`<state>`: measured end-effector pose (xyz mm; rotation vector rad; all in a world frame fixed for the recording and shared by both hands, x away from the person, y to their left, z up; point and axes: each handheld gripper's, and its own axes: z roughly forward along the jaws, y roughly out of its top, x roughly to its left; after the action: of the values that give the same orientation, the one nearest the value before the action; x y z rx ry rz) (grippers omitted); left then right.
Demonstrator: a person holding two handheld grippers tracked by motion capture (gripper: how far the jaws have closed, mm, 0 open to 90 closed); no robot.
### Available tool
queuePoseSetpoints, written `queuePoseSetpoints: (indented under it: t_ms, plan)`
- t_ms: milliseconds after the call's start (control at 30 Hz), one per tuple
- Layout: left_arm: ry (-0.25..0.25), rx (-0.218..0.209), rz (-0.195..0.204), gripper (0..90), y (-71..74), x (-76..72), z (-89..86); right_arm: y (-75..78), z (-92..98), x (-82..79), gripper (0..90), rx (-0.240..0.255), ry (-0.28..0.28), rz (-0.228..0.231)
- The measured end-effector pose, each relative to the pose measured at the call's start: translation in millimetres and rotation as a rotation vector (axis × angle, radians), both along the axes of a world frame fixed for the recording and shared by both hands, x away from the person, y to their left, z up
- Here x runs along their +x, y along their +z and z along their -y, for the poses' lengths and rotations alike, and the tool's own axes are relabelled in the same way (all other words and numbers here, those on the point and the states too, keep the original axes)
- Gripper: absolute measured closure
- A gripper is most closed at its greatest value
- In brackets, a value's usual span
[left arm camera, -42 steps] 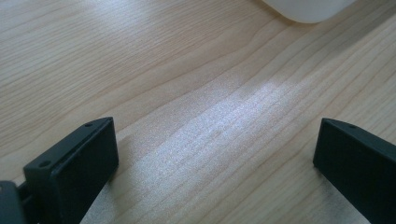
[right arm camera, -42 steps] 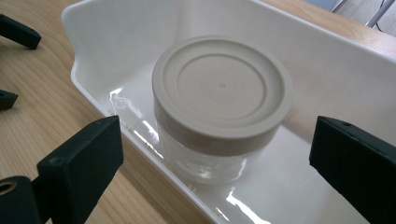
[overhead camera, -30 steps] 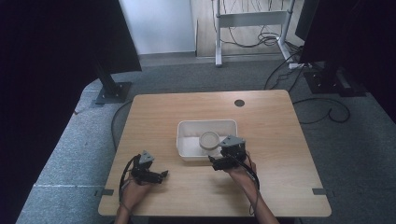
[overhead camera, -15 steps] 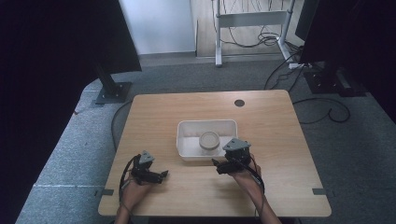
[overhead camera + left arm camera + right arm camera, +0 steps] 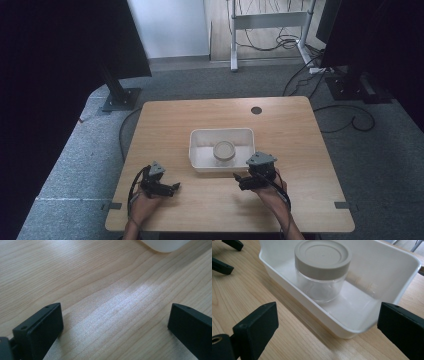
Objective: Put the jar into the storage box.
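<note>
One lidded jar (image 5: 321, 272), apparently upright.

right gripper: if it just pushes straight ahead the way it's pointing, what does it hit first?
Probably the near wall of the white tray: the right gripper, jaws wide open, faces it. The lidded jar stands behind that wall, inside. Height is hard to judge.

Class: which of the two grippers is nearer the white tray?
The right gripper, close by the white tray; the left gripper rests farther off toward the table's left.
</note>
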<state>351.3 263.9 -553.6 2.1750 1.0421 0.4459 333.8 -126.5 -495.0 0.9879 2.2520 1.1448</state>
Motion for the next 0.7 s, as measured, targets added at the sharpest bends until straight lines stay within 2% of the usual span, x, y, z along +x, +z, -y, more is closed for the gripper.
queuePoseSetpoints:
  t_ms: [700]
  plan:
    - [0.003,0.000,0.000,0.0,0.0,-0.3,0.2,-7.8,30.3,-15.6,3.0,0.017,-0.028,-0.014]
